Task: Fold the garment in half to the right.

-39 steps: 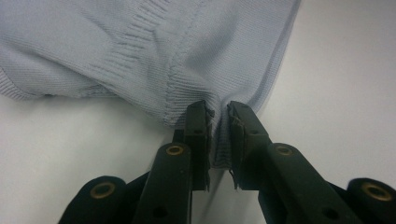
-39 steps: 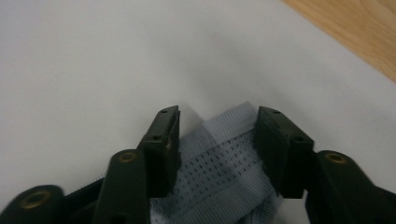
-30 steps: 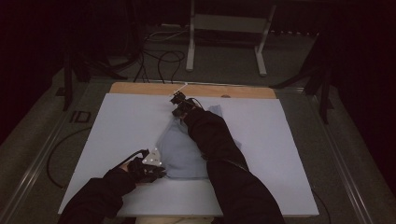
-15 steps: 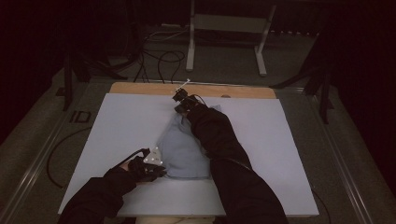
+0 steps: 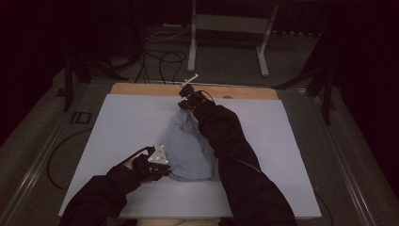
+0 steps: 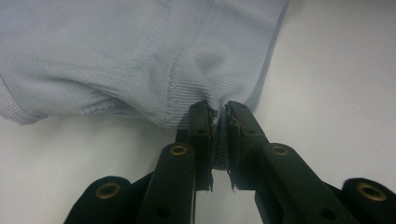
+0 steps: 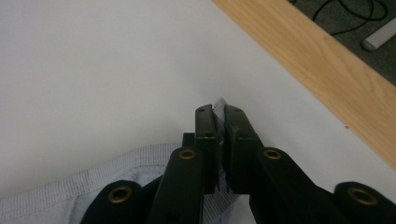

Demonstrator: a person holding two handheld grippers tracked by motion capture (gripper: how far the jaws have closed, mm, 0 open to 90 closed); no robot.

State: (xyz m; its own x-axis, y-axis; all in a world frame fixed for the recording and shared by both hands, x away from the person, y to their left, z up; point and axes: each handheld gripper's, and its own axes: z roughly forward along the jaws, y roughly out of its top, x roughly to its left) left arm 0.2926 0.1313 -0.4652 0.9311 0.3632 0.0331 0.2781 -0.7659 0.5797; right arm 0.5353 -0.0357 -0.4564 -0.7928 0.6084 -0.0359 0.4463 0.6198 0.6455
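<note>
A pale blue knit garment [image 5: 186, 146] lies stretched along the middle of the white table cover [image 5: 127, 122]. My left gripper [image 5: 160, 165] is at the garment's near left corner, shut on its ribbed edge [image 6: 219, 140]. My right gripper [image 5: 184, 102] is far out near the wooden strip, shut on the garment's far tip [image 7: 219, 105]. In the right gripper view more of the ribbed cloth [image 7: 93, 186] trails back under the jaws. The right sleeve [image 5: 226, 141] lies across the cloth's right side.
A bare wooden strip [image 5: 141, 89] runs along the table's far edge, seen again as the wooden strip [image 7: 327, 65] just beyond the right gripper. Cables [image 5: 160, 59] and a metal stand [image 5: 226, 28] are on the floor behind. White cover spreads to both sides.
My right gripper has carried the garment's far tip a little farther towards the wooden strip, drawing the cloth longer. The left gripper has held its place.
</note>
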